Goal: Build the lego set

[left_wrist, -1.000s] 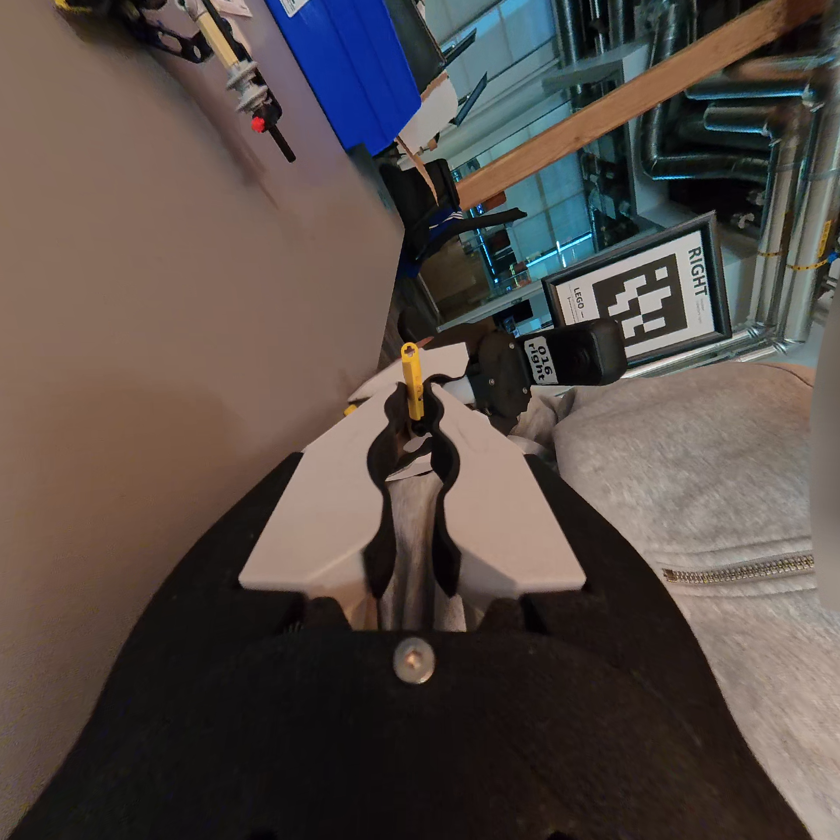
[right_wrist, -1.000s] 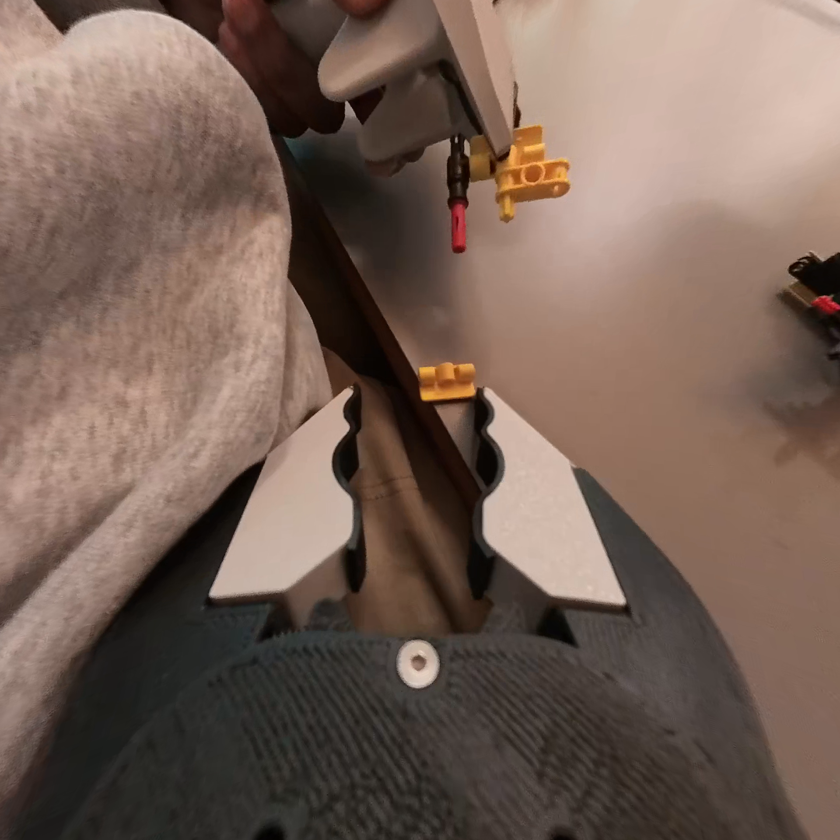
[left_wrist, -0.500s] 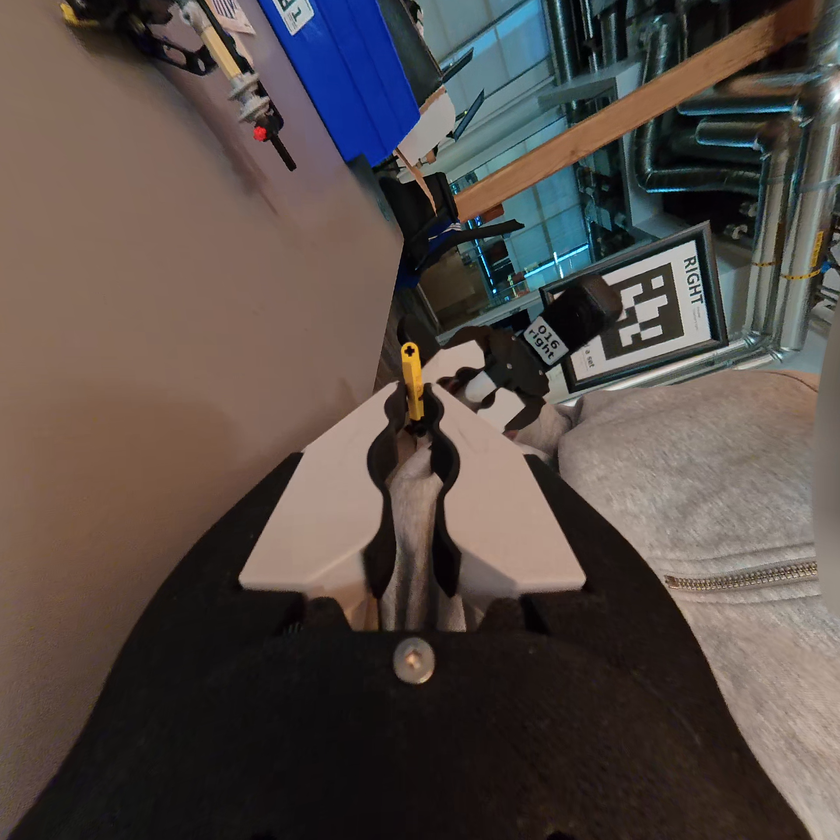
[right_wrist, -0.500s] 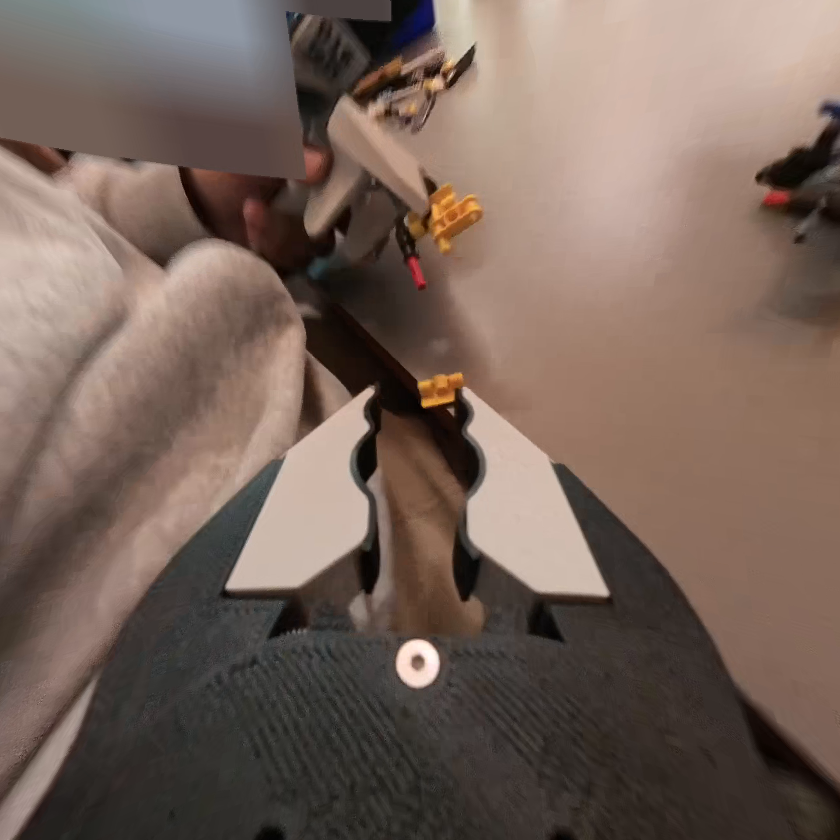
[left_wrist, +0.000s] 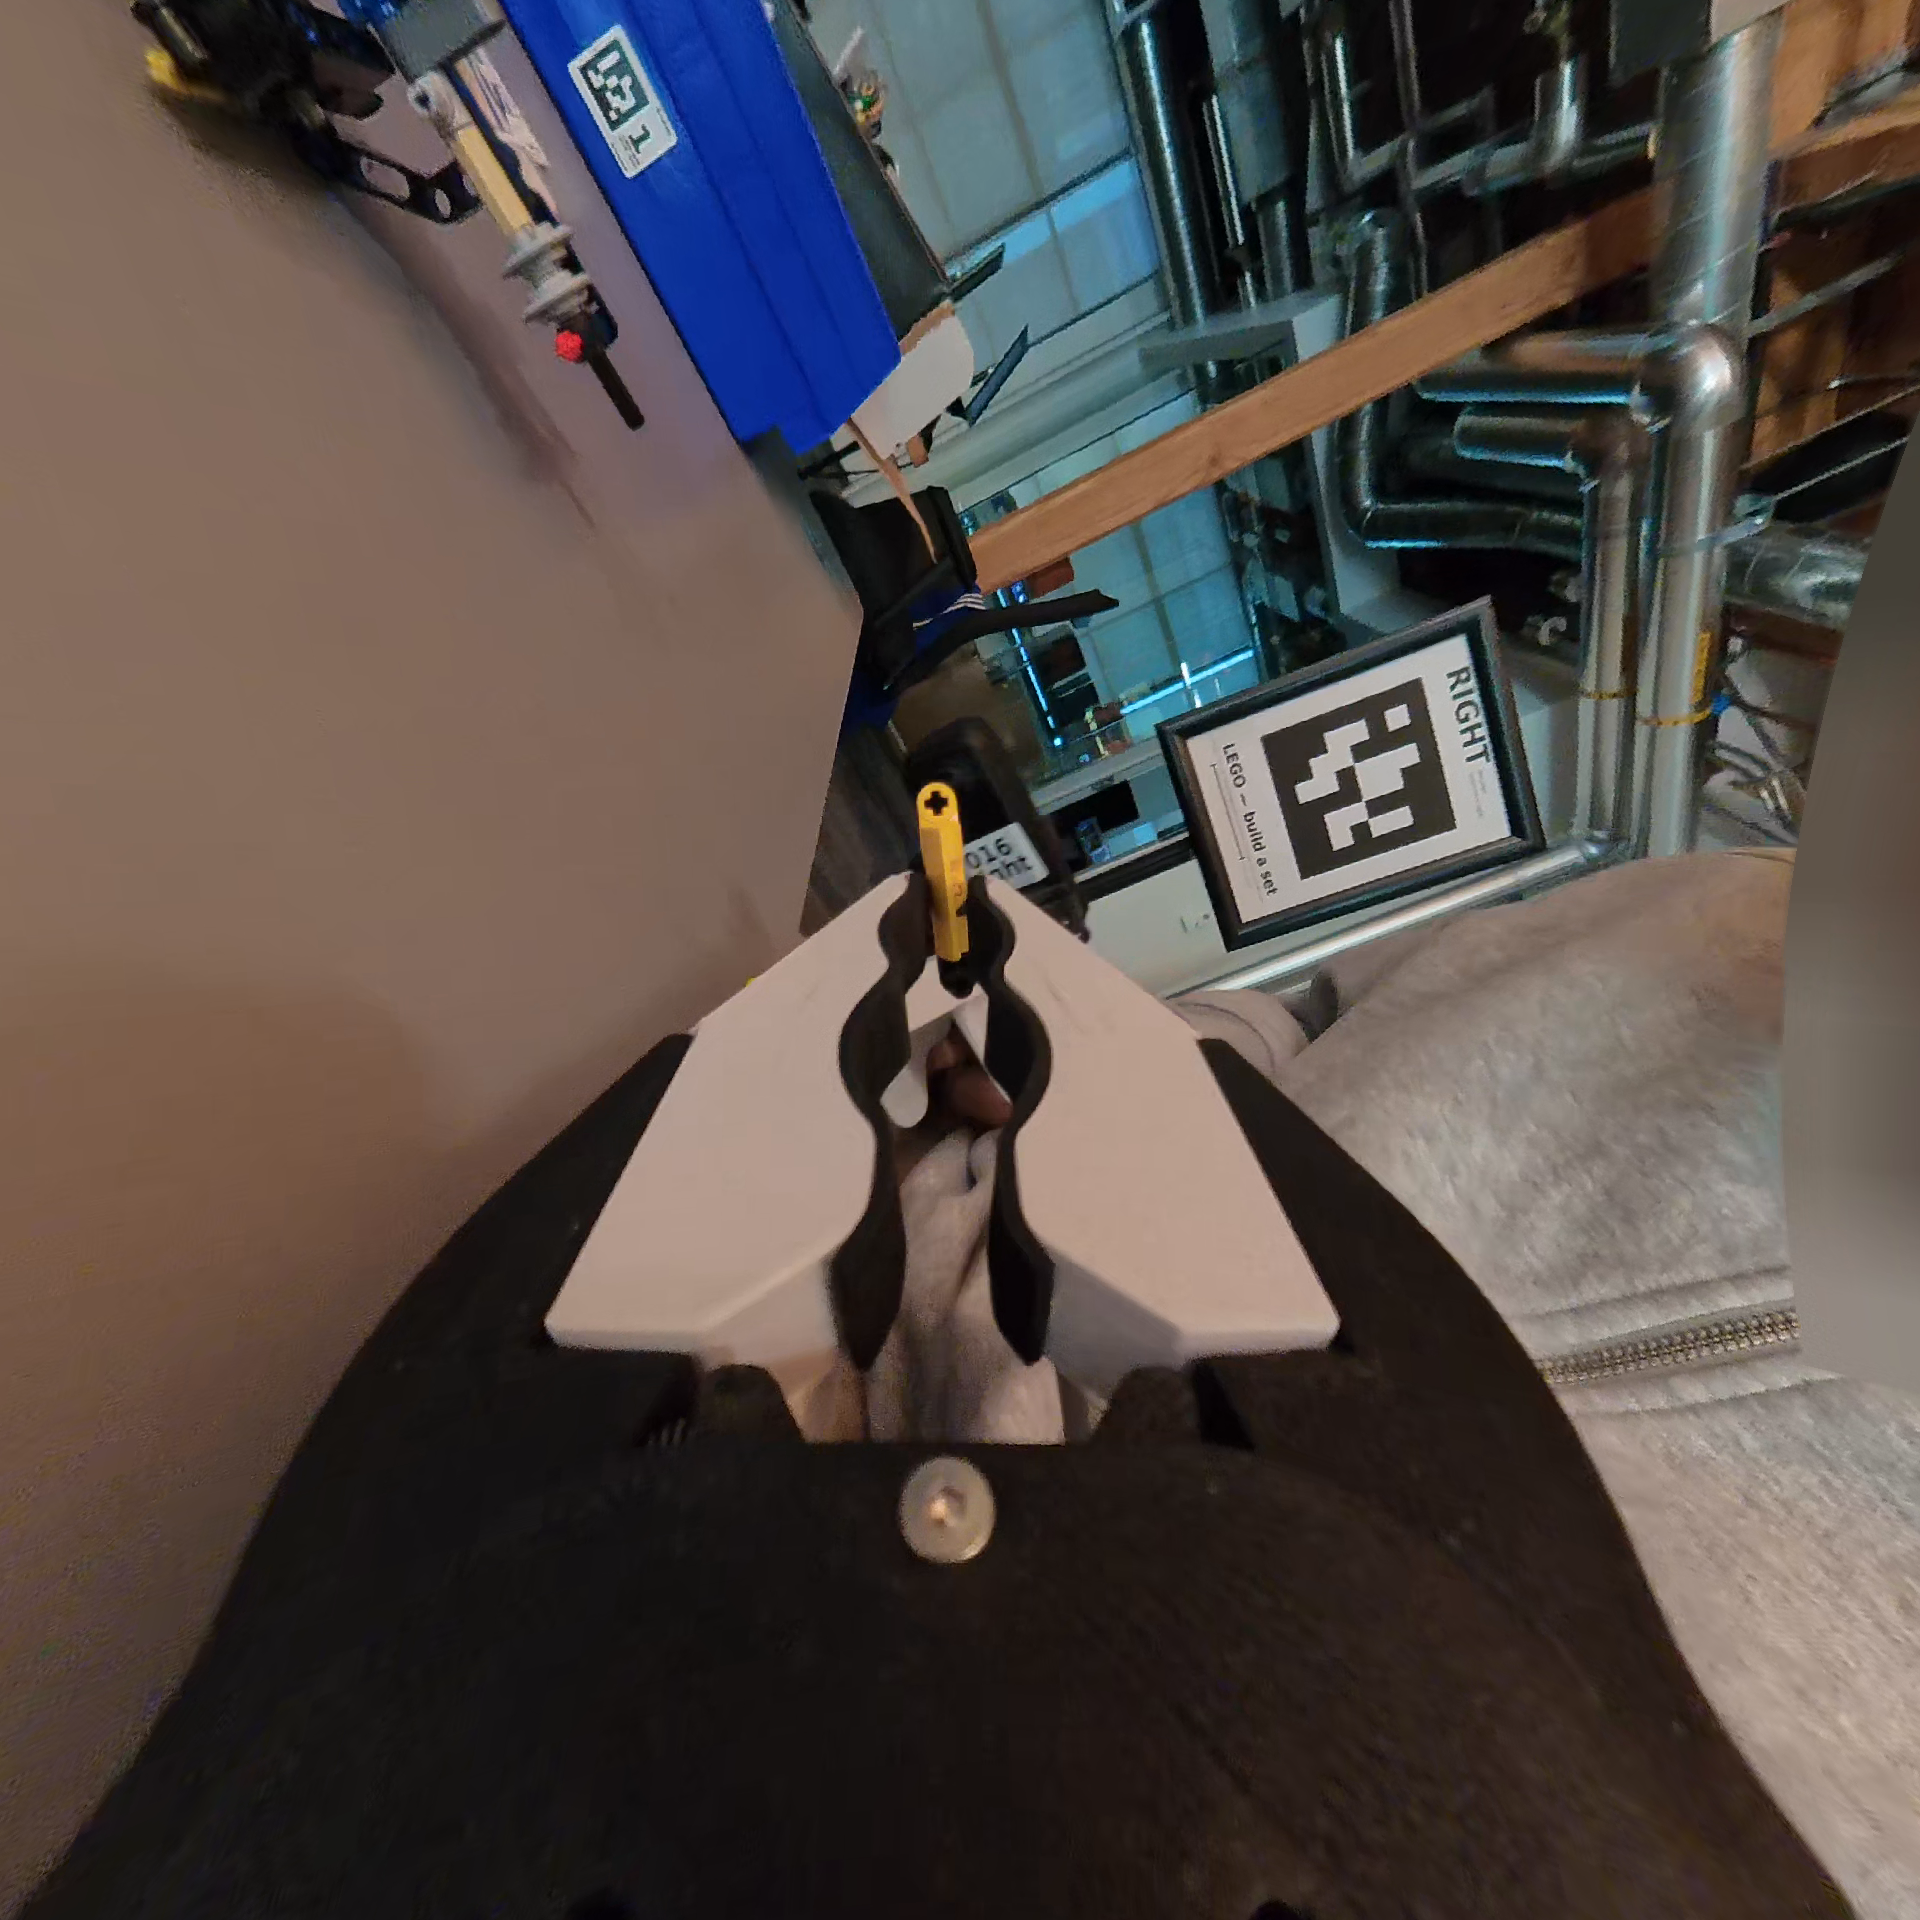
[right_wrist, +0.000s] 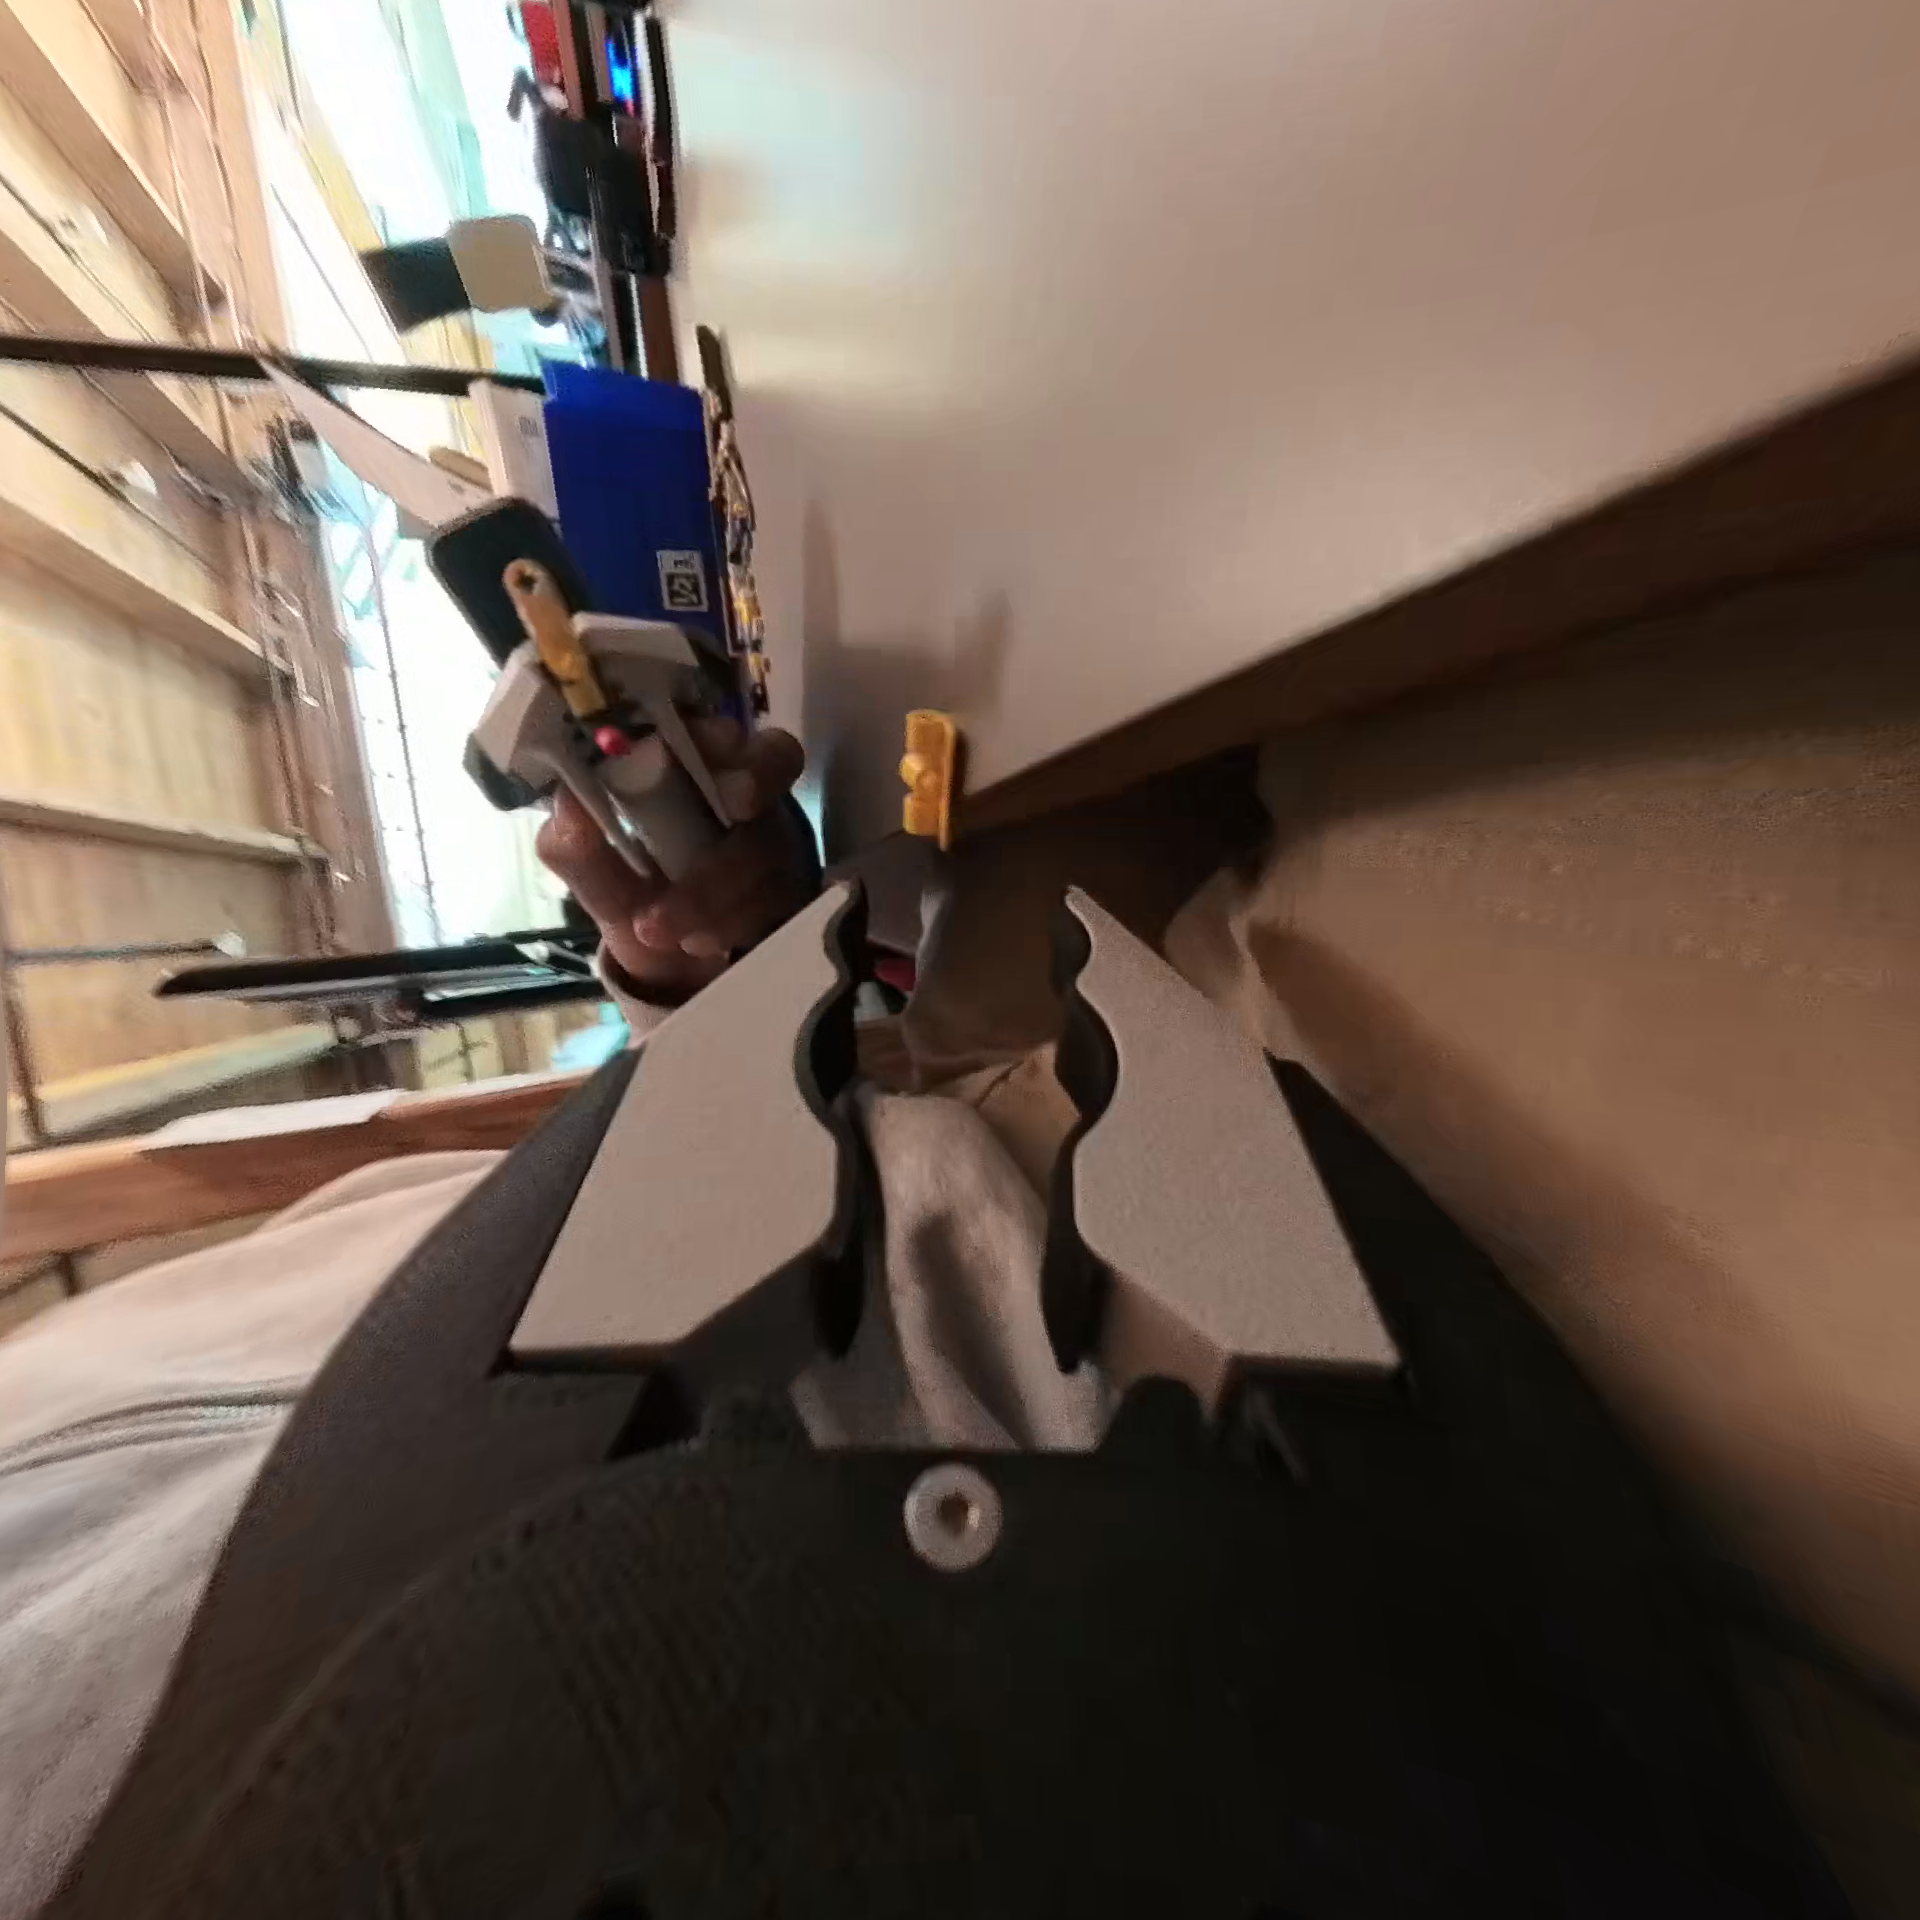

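Left gripper [left_wrist: 948, 914] clamps yellow piece [left_wrist: 943, 868]; right gripper [right_wrist: 961, 914] open, empty.
Small yellow brick [right_wrist: 928, 771] at table edge [right_wrist: 1455, 634], right's 12 o'clock, nearer right.

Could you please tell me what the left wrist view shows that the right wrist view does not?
Only the left wrist view shows the black-framed marker sign and silver pipes. Only the right wrist view shows the small yellow lego brick at the white table's edge, between the open right gripper's jaws. Both show the blue bin and the left gripper clamping the yellow lego assembly.

yellow lego piece [left_wrist: 943, 871] upright between jaws
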`<state>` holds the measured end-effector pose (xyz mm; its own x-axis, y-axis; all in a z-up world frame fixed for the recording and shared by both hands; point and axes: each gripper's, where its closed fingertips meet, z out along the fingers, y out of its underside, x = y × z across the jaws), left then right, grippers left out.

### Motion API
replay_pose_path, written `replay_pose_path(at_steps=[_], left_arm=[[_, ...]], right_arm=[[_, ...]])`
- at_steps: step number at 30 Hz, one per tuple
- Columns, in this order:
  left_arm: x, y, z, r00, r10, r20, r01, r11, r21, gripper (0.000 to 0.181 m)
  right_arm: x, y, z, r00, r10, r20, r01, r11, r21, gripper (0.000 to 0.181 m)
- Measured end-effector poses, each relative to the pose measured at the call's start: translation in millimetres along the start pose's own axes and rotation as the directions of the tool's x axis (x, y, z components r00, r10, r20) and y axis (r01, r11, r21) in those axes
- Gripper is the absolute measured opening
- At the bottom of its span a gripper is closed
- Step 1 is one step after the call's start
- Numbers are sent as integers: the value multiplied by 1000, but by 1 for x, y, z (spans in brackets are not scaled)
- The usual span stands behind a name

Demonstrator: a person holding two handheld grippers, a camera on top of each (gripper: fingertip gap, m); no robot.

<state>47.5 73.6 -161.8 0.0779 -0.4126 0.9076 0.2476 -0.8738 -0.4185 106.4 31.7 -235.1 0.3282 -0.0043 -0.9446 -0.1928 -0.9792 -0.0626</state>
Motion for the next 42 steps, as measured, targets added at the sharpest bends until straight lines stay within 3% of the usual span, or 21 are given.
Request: replay_pose_path(at_steps=[5, 13, 18, 21, 29, 33, 36, 40, 42], left_arm=[[8, 11, -2, 1000, 2, -11, -1, 1000, 28, 4], [9, 15, -2, 989, 129, 72, -130, 992, -3, 4], [8, 16, -4, 990, 119, 71, -120, 993, 5, 4], [7, 17, -4, 990, 119, 75, -119, 993, 2, 4], [0, 15, -4, 991, 100, 94, -102, 995, 13, 4], [2, 17, 0, 993, 95, 77, -96, 995, 18, 4], [4, 15, 2, 990, 116, 77, -119, 992, 36, 4], [2, 9, 2, 984, 149, 102, -156, 985, 71, 5], [2, 7, 2, 981, 163, 106, -172, 982, 83, 5]], right_arm=[[4, 0, 3, 989, 124, 79, -128, 991, 40, 32], [2, -11, 17, 987, 105, 118, -113, 992, 59, 25], [5, -11, 18, 982, 133, 134, -142, 988, 54, 19], [2, -9, 17, 979, 130, 158, -139, 989, 48, 0], [-13, -6, 12, 969, 111, 219, -120, 992, 27, 0], [-37, 4, 4, 967, -18, 254, 17, 1000, 4, 0], [-57, -1, 0, 946, -220, 239, 224, 975, 10, 0], [-64, -31, -1, 818, -562, 122, 558, 827, 71, 0], [-66, -45, 3, 749, -651, 121, 644, 759, 93, 0]])
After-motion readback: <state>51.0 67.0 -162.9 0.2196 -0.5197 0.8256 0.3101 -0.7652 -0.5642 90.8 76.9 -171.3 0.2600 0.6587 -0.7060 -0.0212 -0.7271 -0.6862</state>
